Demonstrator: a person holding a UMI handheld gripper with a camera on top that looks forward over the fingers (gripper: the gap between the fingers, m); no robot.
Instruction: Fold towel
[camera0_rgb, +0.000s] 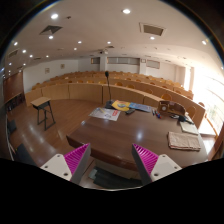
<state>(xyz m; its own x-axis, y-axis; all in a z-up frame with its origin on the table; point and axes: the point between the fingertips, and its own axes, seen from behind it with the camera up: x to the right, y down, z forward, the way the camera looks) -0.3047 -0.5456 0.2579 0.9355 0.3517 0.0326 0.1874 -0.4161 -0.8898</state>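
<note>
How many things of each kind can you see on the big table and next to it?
Gripper fingers open, held above the table.
Tables: 1
Stools: 1
Papers or books on the table: 3, at
Total: 5

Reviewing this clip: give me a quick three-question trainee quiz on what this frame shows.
1. True or false: the gripper is shut on the towel.
2. Where does the brown table lie relative to the fingers? A) beyond them B) behind them C) clamped between them
3. Fill in: the stool stands on the ____.

Key:
1. False. The fingers are spread with nothing between them, and no towel can be made out for sure among the papers and coloured items on the table.
2. A
3. floor
</note>
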